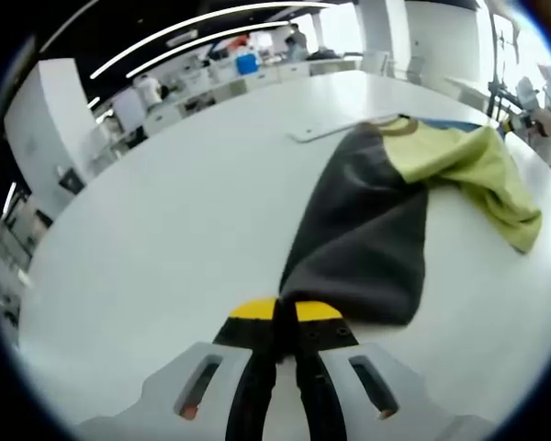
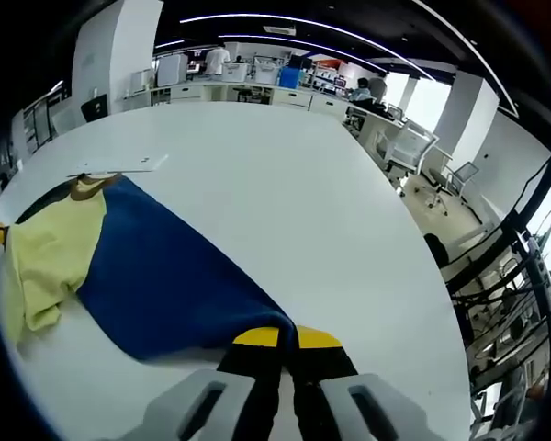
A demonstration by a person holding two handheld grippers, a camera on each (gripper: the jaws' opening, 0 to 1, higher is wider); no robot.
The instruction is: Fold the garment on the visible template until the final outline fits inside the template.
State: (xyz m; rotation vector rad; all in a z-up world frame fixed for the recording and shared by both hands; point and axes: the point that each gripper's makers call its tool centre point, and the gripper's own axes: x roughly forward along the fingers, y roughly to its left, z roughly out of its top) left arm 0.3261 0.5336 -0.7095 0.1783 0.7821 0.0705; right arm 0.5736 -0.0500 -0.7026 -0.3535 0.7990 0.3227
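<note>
Both grippers, left gripper and right gripper, pinch the garment's near hem, its length running straight away toward the collar.

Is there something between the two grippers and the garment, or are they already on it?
Nothing visible stands between. The left gripper is shut on the garment at its dark corner, the right gripper on its blue corner.

We cannot read any words, numbers or signs. The garment has no label that we can make out, and the flat white sheet beside its collar looks blank.
</note>
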